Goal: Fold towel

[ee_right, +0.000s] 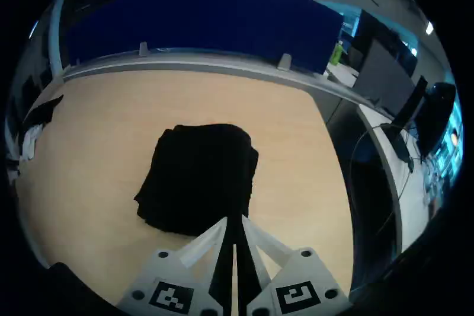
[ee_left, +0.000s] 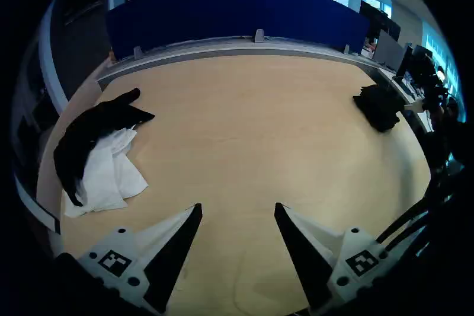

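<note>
Towel stack [ee_right: 198,176], black, soft, folded into a thick rounded square, lying flat on pale, smooth wooden desk [ee_right: 101,138]. Pointing at its near edge: right gripper [ee_right: 235,218], white wedge fingers pressed together, gripping nothing visible. Gaping wide and empty over bare wood: left gripper [ee_left: 237,206]. Draping over rumpled white towel [ee_left: 112,174] near desk's left edge: crumpled black towel [ee_left: 95,129]. Standing behind: blue fabric divider [ee_left: 237,13].

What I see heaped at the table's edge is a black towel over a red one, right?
Not red: the black towel lies over a white towel, heaped at the table's edge, as the left gripper view shows.
</note>
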{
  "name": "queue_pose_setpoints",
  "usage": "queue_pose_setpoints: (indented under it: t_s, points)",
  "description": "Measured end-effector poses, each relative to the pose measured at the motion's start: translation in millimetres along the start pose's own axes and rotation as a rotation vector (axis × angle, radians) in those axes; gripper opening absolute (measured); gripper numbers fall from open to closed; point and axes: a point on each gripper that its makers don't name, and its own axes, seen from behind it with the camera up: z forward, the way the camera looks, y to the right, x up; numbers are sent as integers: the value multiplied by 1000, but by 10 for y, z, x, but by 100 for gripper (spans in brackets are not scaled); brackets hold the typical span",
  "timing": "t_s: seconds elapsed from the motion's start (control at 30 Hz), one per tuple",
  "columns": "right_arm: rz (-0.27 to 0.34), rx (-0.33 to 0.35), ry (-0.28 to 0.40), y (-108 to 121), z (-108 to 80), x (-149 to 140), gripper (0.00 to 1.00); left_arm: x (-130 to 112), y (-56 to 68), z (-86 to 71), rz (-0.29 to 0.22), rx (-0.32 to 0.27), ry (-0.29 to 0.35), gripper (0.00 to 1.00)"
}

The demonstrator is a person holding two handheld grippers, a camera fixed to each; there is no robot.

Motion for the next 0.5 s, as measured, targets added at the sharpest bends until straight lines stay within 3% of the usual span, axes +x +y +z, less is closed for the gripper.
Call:
queue_pose_setpoints:
  t_s: [0.27, 0.5]
  points:
    - [52, -40, -78, 23, 204, -332, 5, -7, -7, -22, 5, 3, 1, 91]
    - [103, -61, -101, 27, 318, -411, 5, -11, -55, -50, 4, 10, 2, 91]
